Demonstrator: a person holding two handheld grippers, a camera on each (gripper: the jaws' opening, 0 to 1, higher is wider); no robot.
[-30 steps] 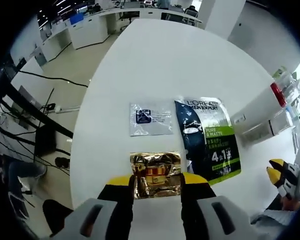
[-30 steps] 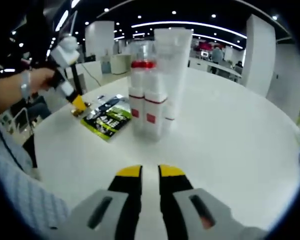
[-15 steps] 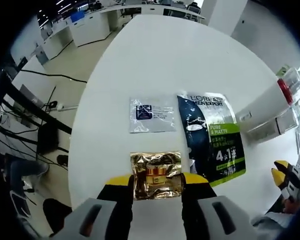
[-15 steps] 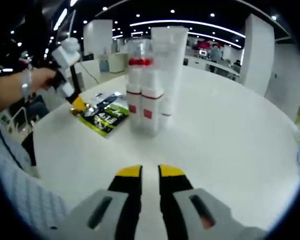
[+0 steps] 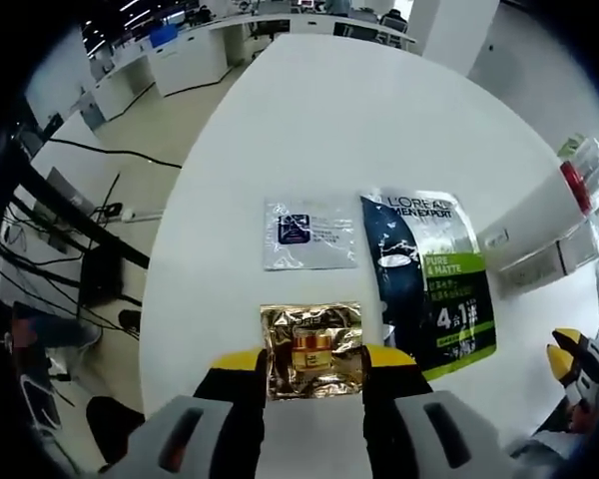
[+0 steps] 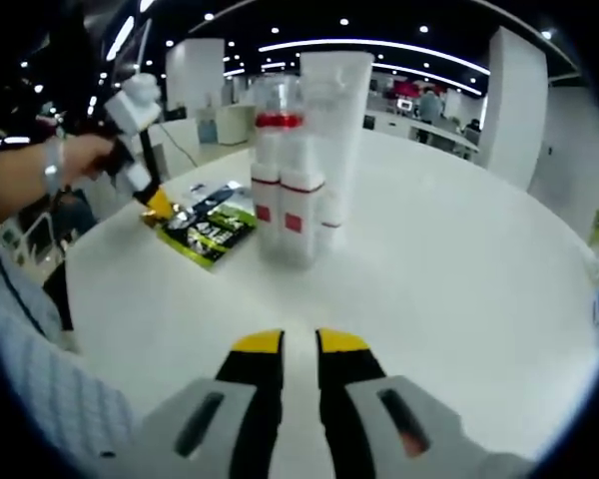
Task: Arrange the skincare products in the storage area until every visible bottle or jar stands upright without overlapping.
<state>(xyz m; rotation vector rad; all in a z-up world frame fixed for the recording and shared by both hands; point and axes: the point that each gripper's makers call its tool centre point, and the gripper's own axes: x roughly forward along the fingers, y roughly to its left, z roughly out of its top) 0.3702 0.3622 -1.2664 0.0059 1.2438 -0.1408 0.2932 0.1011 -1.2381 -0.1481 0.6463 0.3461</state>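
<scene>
Pinching the gold sachet (image 5: 312,349) between them, the left tongs (image 5: 312,361) held it at the tabletop (image 5: 359,110) edge; a loose grip could drop it there. The right tongs (image 6: 299,344) were pressed together, bottles (image 6: 283,190) upright ahead of them

In the left gripper view the white bottles (image 5: 569,215) are cut off at the right edge. The gold sachet (image 5: 312,349) has its side edges hidden behind the jaws, and its print is too small to read.
</scene>
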